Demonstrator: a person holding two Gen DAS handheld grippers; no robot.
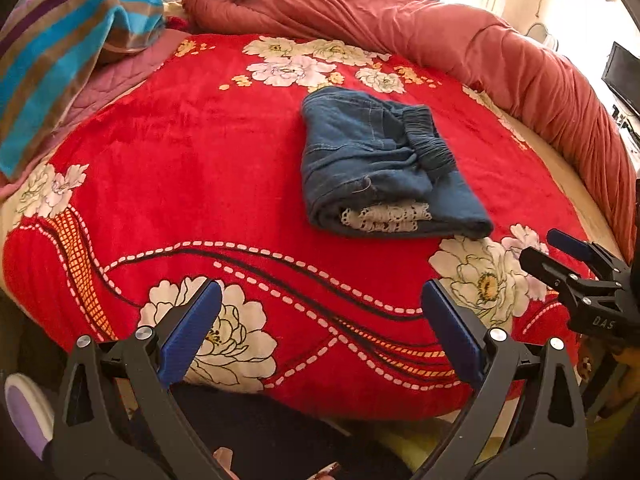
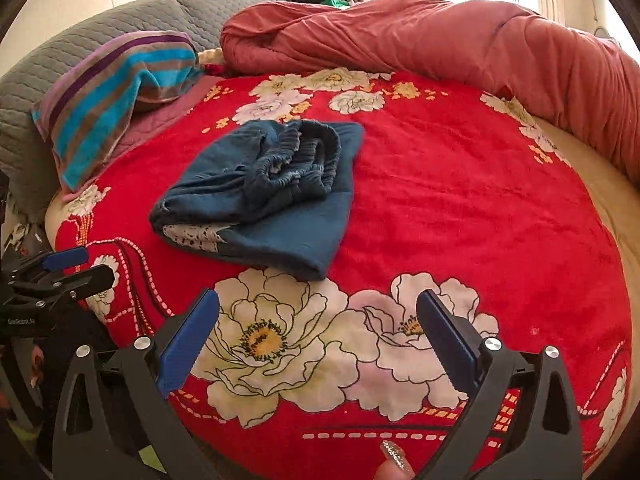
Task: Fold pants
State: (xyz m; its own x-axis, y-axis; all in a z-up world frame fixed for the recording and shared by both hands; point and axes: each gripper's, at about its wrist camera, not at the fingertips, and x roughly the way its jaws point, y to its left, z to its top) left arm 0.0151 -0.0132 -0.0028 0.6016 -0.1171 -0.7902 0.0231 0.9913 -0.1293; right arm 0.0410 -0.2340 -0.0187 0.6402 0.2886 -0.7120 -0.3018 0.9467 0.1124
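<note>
Dark blue denim pants lie folded into a compact bundle on the red floral blanket, elastic waistband on top and white lace trim showing at the near edge. My left gripper hovers open above the blanket's near edge, well short of the pants, nothing between its blue pads. My right gripper is open too, above the white flowers in front of the pants, holding nothing. Each gripper shows at the side of the other's view: the right gripper, the left gripper.
A rolled pinkish-red quilt runs along the far and right sides of the bed. A striped towel lies over a grey pillow at the left. A fingertip shows at the bottom.
</note>
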